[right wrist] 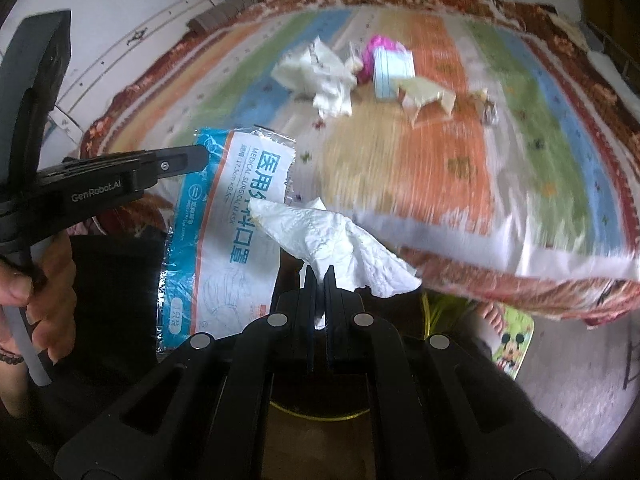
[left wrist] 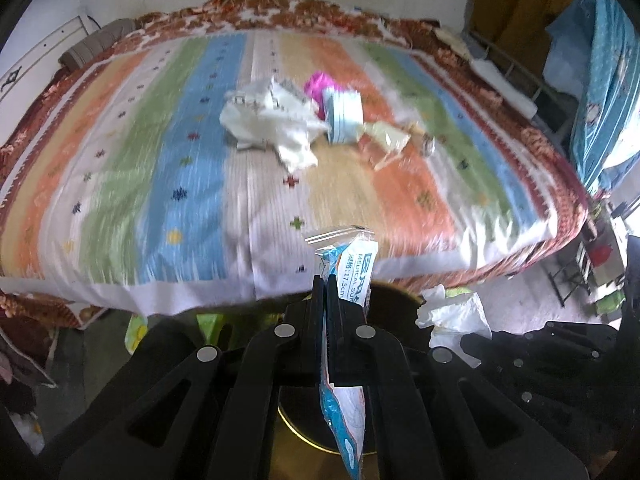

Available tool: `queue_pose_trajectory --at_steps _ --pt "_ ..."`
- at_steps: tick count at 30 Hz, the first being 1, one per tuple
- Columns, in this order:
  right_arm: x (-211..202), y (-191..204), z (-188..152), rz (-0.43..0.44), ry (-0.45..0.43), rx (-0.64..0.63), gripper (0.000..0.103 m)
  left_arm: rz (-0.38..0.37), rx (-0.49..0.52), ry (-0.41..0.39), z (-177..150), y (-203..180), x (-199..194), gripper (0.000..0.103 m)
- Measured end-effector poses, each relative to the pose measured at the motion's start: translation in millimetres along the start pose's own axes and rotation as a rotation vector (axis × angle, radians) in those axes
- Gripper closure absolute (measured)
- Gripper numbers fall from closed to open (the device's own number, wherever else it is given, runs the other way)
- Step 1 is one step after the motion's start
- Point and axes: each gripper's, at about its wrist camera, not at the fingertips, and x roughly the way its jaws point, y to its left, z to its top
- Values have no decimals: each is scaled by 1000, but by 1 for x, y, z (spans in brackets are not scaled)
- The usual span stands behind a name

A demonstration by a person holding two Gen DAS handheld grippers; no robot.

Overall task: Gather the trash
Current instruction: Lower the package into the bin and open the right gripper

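Observation:
My left gripper [left wrist: 326, 280] is shut on a blue and white surgical mask wrapper [left wrist: 354, 268], held off the near edge of the bed; the wrapper also shows in the right wrist view [right wrist: 232, 220]. My right gripper [right wrist: 319, 270] is shut on a crumpled white tissue [right wrist: 340, 244], which also shows in the left wrist view [left wrist: 452, 314]. More trash lies mid-bed: white crumpled paper [left wrist: 272, 120], a pink item [left wrist: 316, 84], a light blue mask pack [left wrist: 344, 114], and a yellowish wrapper [left wrist: 386, 138].
The bed carries a striped multicolour cover [left wrist: 180, 168] with a red patterned border. A dark round bin with a yellow rim [right wrist: 320, 412] sits below both grippers. Clothes and a metal rack [left wrist: 520, 72] stand at the right. A cartoon mat [right wrist: 514, 340] lies on the floor.

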Motion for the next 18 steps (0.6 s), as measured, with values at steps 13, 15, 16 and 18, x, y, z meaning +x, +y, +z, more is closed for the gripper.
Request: queue_pose_trajectory --at_steps 13,15,16,18 --pt "47 -7 -13 -15 177 77 98 51 -46 155 -5 3 44 102" --pt "51 -11 -13 -16 191 100 91 33 -77 178 -4 7 50 93" --pt "52 -13 -13 -13 195 113 84 24 -94 187 -4 9 52 75" --pt "51 -15 -12 -10 192 124 78 12 -126 196 -3 12 54 64"
